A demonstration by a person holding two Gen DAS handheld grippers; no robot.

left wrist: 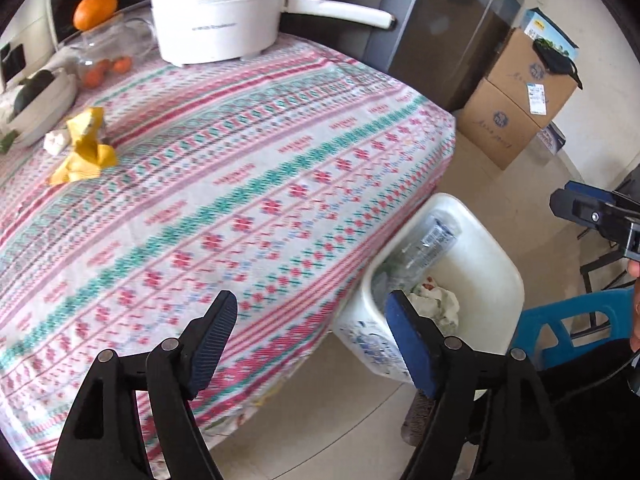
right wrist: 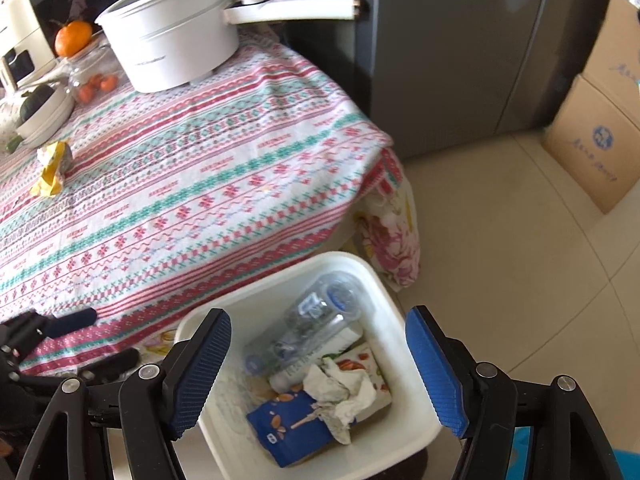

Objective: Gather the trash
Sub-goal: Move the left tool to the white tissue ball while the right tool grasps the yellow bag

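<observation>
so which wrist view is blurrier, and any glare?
Left wrist: motion smear across the tablecloth and white bin, though the left claw stays sharp. Right wrist: crisper, bin contents readable. Both: fisheye bending at the edges; soft reflection on the grey fridge, no harsh glare.

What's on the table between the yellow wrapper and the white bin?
Nothing but bare patterned tablecloth. Both wrist views show that stretch from the yellow wrapper to the table edge, with the white bin on the floor beside it.
</observation>
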